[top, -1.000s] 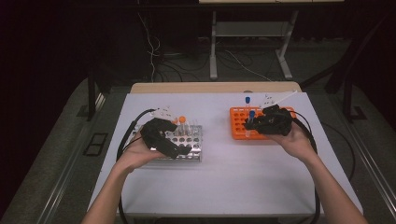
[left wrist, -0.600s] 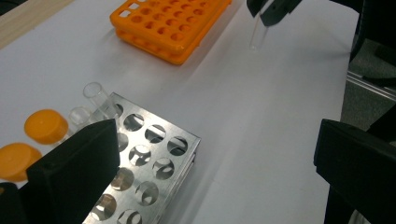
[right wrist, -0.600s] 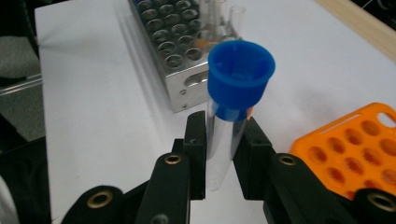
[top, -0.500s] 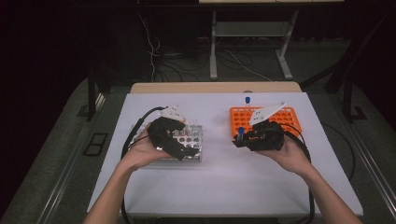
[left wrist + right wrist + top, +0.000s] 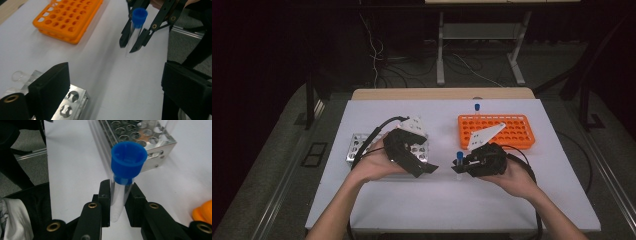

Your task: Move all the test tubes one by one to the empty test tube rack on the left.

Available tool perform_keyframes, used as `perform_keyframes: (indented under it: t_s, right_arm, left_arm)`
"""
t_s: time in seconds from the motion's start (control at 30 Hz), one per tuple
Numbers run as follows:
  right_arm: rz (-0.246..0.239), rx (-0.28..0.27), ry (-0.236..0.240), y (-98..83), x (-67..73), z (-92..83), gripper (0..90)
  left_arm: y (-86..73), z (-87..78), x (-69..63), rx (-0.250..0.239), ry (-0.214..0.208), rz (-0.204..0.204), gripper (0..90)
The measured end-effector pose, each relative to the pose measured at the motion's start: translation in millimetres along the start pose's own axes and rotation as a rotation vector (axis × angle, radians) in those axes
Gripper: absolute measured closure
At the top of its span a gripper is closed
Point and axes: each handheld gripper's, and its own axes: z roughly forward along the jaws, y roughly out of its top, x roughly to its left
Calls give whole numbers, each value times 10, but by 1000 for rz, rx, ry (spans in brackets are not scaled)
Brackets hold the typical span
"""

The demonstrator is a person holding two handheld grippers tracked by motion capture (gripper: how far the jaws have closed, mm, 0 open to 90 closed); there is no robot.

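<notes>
White tabletop (image 5: 442,200) below, your right gripper (image 5: 117,202) pinches a blue-capped tube (image 5: 122,185) upright between the racks. It looks light, slick and breakable: grip below the cap with your spread, empty left gripper (image 5: 115,90).

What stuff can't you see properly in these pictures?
- Metal rack: in the high view the left gripper and hand cover most of it, so its tubes can't be counted.
- Blue-capped tube: in the right gripper view its lower end is hidden behind the right gripper; whether anything is inside can't be told.
- Orange rack: cut off by the top edge in the left gripper view.
</notes>
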Motion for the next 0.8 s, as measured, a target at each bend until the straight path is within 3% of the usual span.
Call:
perform_keyframes:
  t_s: [0.53,0.8]
  right_arm:
    - [-42,24,64,64,209,216,756]
    - [-59,30,84,112,284,297,756]
  left_arm:
    - [145,187,-140,58,-79,72,177]
    - [159,224,-180,78,-126,110,345]
